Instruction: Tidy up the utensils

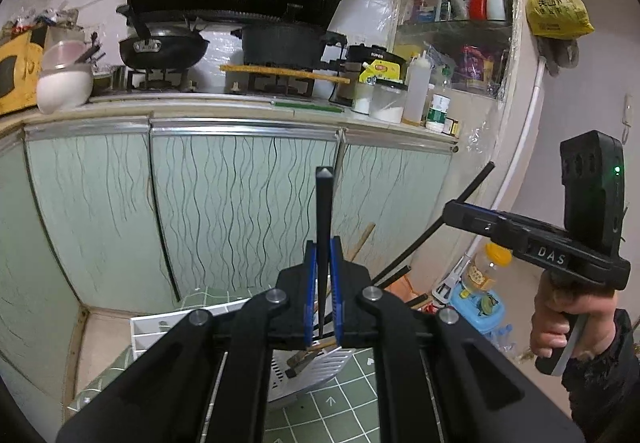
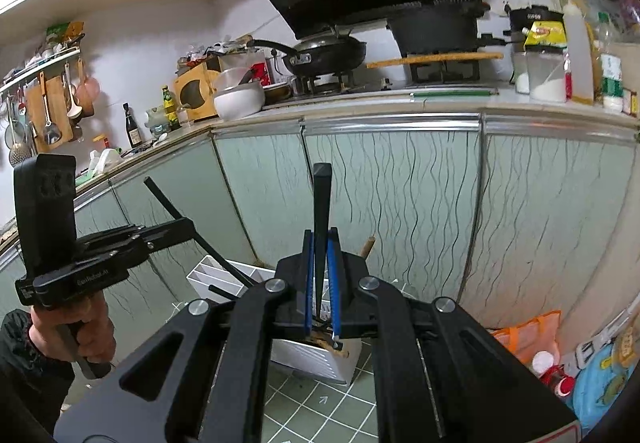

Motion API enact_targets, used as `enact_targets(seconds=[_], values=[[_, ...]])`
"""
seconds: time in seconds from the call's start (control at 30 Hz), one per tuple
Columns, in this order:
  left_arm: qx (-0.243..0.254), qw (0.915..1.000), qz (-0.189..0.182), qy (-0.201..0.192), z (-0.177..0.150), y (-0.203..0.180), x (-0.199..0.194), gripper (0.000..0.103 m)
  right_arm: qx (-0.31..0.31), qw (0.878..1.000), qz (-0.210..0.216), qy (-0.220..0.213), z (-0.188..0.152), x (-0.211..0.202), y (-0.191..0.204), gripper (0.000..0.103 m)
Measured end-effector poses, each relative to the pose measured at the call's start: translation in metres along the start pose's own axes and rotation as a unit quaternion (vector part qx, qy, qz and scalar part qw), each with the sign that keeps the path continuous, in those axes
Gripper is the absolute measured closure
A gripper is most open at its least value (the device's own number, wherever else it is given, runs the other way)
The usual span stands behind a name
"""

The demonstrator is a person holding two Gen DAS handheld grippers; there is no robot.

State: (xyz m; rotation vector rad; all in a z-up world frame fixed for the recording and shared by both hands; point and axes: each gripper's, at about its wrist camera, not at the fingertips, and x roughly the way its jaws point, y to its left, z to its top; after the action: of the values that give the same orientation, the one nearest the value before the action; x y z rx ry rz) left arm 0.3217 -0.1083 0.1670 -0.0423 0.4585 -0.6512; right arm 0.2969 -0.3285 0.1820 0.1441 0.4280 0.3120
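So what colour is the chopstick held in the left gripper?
Black; the chopstick shows best in the left wrist view, clamped by the left gripper.

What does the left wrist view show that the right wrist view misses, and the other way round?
Only the left wrist view: a yellow bag hanging on the wall, the right gripper shut on a black chopstick. Only the right wrist view: a rack of hanging utensils, the left gripper shut on its black chopstick. Both: the stove with a wok, green cabinets, the white utensil holder.
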Motion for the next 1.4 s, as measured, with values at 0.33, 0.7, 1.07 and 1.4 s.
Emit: enact_targets(seconds=[0.33,0.7,1.07,1.4], values=[[-0.004,0.9995,0.029,-0.011,-0.009,0.005,0.019,0.004,0.024,0.997,0.019,0.071,-0.017,0.055,-0.015,0.037],[0.013,0.9983,0.055,0.009,-0.017,0.011,0.010,0.004,-0.003,0.998,-0.021,0.060,-0.027,0.042,-0.016,0.009],[0.021,0.9974,0.068,0.010,-0.027,0.007,-0.016,0.004,-0.031,0.996,-0.041,0.069,-0.036,0.023,-0.001,0.008],[0.045,0.9953,0.086,0.004,-0.044,-0.014,-0.051,0.004,-0.056,0.995,-0.057,0.061,-0.053,-0.011,0.020,0.008]])
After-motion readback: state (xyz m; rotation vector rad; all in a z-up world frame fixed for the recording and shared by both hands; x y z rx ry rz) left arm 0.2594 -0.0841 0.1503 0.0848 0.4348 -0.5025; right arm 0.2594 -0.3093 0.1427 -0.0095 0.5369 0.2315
